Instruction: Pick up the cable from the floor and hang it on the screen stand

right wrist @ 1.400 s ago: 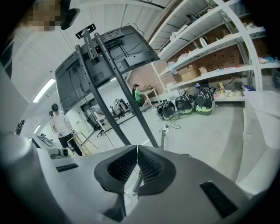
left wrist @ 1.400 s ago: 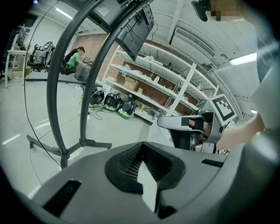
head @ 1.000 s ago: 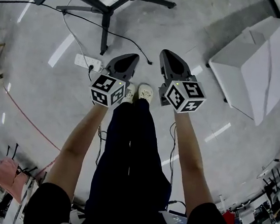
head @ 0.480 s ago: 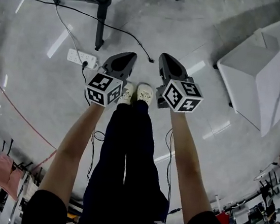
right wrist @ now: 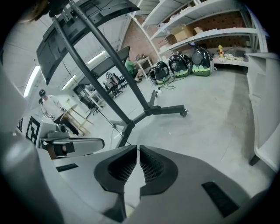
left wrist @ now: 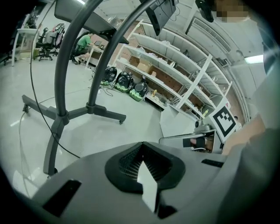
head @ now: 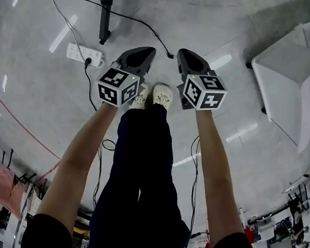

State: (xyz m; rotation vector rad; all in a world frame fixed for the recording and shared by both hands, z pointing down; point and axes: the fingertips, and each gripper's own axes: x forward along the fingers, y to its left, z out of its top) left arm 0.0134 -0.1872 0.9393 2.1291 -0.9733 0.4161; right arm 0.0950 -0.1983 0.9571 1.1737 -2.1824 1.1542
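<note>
Left tongs point(head: 149, 50): clenched, pads meeting at the tips, nothing between them; held out ahead of the body over the floor.
Right tongs point(head: 182, 53): clenched likewise and empty; just beside the left pair, not touching it.
Change in the last second: screen stand point(head: 106, 7) and power strip point(head: 85, 54) now nearer the top edge of the head view. Both tongs in the same forward posture, shut throughout.
Meaning for the task: judged as approach only. No reach downward begun, no pickup, hanging step entirely ahead.
Cable point(head: 169, 54): black, lying on the floor. Runs from the left side past the stand's foot to a free end just ahead of the tong tips, between the two pairs. Untouched.
Next requirement, as a judgement: opening of one pair and a descent to the free end.
Surface: floor point(head: 44, 106) of grey polished concrete, glossy, streaked with reflections of ceiling lights. A thin red line point(head: 24, 126) across it at the left.
Room: workshop. White table point(head: 298, 71) at the right, open shelving point(left wrist: 175, 57) along the far wall, black-and-green cases point(right wrist: 179, 65) below it, a seated person point(left wrist: 83, 43) in the distance.
</note>
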